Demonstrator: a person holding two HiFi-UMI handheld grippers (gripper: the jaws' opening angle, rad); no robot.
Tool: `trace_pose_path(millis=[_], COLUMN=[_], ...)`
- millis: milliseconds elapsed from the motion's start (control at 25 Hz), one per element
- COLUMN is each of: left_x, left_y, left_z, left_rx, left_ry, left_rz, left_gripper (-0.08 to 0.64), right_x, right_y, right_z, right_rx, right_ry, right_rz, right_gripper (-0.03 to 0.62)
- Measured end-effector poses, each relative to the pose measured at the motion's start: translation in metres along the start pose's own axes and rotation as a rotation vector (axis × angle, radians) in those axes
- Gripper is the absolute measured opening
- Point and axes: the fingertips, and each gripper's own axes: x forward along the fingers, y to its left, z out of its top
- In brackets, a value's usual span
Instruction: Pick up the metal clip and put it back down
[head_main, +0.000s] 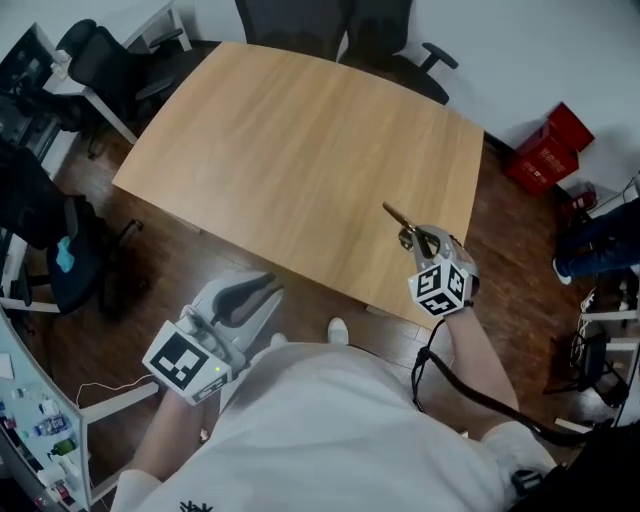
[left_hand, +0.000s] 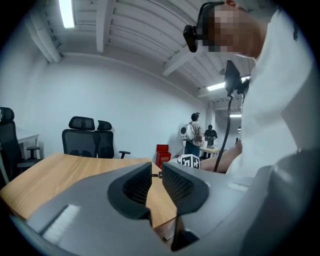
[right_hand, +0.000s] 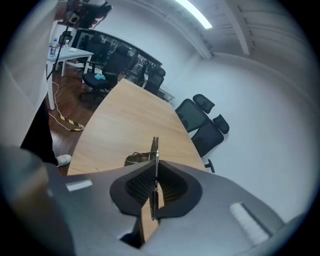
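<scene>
From the head view, the person stands at the near edge of a pale wooden worktop (head_main: 300, 150), bare apart from what they are holding over it. The right gripper (head_main: 425, 240) reaches over the near right corner with a thin brass-toned metal clip (head_main: 400, 220) sticking out ahead of its fingers. The left gripper (head_main: 262, 287) hangs low beside the person's body, over the dark floor and off the worktop. Black office chairs (head_main: 340, 25) stand at the far side.

In the left gripper view, the left gripper (left_hand: 156, 172) has its dark ribbed fingers (left_hand: 137, 185) only a narrow slit apart with nothing between them. The worktop edge and the other gripper's marker cube (left_hand: 189, 162) show beyond.

In the right gripper view, the right gripper (right_hand: 155, 167) has its fingers (right_hand: 142, 185) pressed together on the metal clip (right_hand: 155, 150). The clip's flat plate is seen edge-on between the pads and rises past the tips, with its looped part out to the left. The worktop lies well below and beyond it, so I'd say the clip is lifted clear.

As I read it, the picking up is done. What's left is lowering the clip onto the worktop and letting go.
</scene>
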Motion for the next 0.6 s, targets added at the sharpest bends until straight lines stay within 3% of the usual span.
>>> trace_pose_path(millis=[320,600], left_x=[0.010,0.008], left_y=[-0.007,-0.014], left_z=[-0.001,-0.004], left_rx=[0.040,0.071], left_ry=[-0.010,-0.017], left_rz=[-0.158,-0.231], left_gripper=[0.064,0.049], right_x=[-0.109,-0.158], right_y=[0.001,0.015], right_z=[0.045,0.059], right_rx=[-0.001,0.032], right_ry=[-0.010,0.007], right_rz=[-0.065,-0.095], right_gripper=[0.005,0.006])
